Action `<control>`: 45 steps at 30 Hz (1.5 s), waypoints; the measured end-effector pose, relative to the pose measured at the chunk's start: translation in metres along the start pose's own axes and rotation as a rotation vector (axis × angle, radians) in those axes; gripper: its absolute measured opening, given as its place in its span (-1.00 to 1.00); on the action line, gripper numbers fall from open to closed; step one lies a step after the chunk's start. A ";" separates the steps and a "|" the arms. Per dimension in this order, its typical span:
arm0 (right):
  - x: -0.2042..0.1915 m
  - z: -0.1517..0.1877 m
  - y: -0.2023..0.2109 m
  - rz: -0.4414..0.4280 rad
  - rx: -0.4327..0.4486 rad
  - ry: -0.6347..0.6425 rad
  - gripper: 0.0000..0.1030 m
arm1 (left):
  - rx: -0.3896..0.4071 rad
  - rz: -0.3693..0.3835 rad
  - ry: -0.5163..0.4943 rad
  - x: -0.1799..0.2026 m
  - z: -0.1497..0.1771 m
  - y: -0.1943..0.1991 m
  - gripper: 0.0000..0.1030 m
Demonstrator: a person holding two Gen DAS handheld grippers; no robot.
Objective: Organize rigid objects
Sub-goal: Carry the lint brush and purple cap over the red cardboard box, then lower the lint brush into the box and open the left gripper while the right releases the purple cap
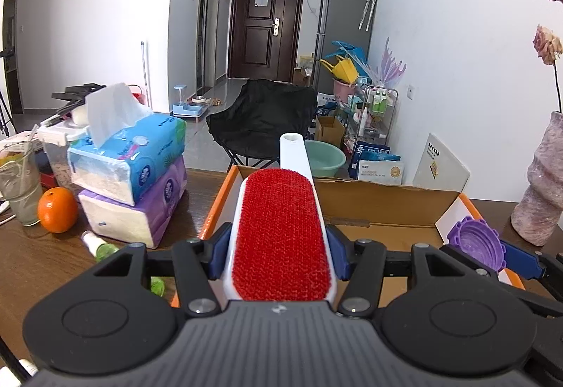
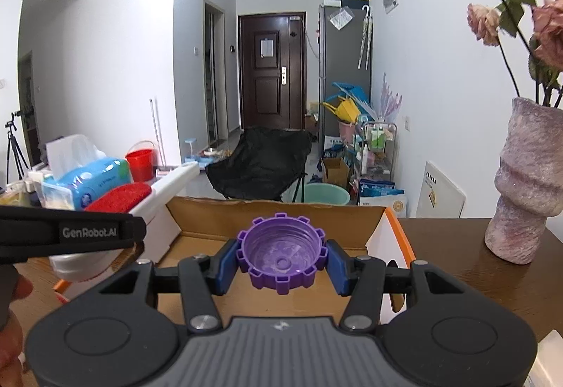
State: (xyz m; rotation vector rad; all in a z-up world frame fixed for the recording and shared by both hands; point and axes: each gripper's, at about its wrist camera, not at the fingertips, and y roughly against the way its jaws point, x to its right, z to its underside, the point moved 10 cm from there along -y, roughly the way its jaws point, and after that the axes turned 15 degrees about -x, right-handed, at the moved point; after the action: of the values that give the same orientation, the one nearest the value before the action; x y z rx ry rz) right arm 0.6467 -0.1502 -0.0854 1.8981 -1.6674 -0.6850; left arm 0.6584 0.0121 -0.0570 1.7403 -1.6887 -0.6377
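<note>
My left gripper is shut on a white lint brush with a red pad, its handle pointing away over the open cardboard box. My right gripper is shut on a purple notched cap, open side up, held above the same cardboard box. In the left wrist view the purple cap and the right gripper's blue pad show at the right edge of the box. In the right wrist view the lint brush and the left gripper's black arm sit at the left, with a hand behind it.
Two stacked tissue packs, an orange, a glass and small green-capped bottles lie left of the box on the wooden table. A pink vase with dried roses stands at the right. A black chair is beyond.
</note>
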 end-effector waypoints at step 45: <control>0.022 0.023 0.045 0.057 0.001 -0.022 1.00 | 0.058 -0.074 0.003 -0.033 0.029 0.058 1.00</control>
State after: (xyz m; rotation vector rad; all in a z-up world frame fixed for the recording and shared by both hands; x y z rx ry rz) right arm 0.6004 -0.1784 -0.0730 1.8427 -1.7284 -0.6844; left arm 0.5952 0.0431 -0.0380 1.8514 -1.6624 -0.6243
